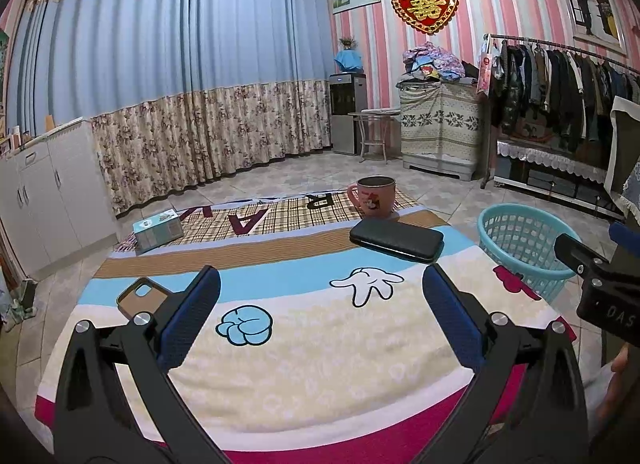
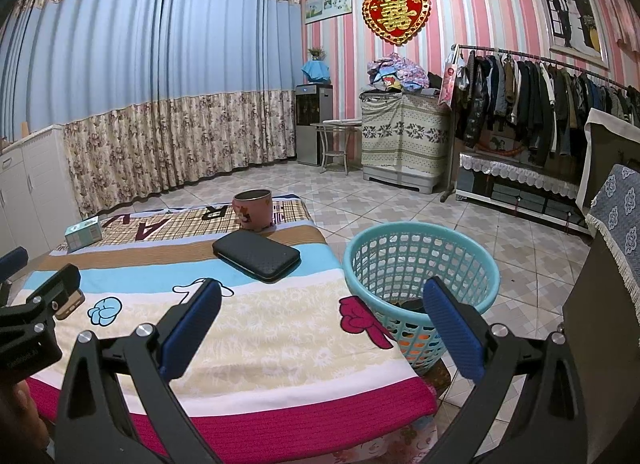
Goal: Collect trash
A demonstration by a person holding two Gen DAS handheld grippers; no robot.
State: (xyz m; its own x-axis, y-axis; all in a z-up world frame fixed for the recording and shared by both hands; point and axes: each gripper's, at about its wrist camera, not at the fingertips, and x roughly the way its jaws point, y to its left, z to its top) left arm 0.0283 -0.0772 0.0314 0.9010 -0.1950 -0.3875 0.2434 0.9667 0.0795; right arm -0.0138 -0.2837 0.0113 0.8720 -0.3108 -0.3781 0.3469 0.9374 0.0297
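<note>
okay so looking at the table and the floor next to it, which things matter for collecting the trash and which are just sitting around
Part of the job:
- turquoise basket on the floor beside the table, something dark already inside
- left gripper and right gripper, both open and empty

Just lying about, as far as I can tell:
- pink mug
- black case
- small box
- phone case
</note>
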